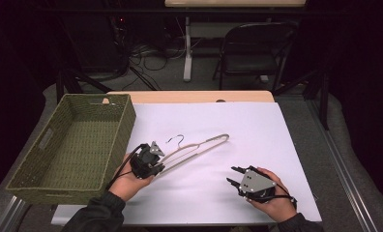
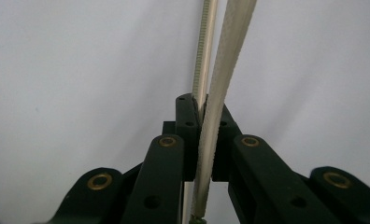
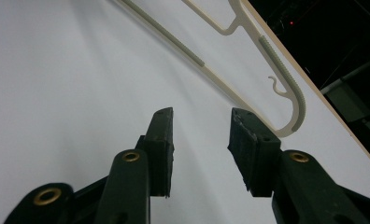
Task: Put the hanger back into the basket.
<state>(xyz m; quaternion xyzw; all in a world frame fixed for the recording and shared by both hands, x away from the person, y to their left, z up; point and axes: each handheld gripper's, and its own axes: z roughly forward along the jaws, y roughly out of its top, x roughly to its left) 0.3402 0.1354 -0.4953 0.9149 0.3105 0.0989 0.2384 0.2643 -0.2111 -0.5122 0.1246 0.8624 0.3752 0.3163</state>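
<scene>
I have the left gripper (image 1: 156, 155) clamped on one arm of the cream clothes hanger (image 1: 199, 147), which lies on the white table cover (image 1: 257, 130) just right of the basket, its metal hook (image 1: 179, 139) pointing toward the far edge. In the left gripper view the ribbed arm (image 2: 216, 107) runs straight between my jaws, pinched near the tips with a second bar just behind it. The grip sits near one end, so I judge the far end will sag and swing when I lift; I would raise it slowly and keep it level. My right gripper (image 1: 234, 176) rests on the cover well apart from the hanger, jaws parted and holding nothing. The green woven basket (image 1: 49, 159) stands at the left edge; what I see of its inside is bare
</scene>
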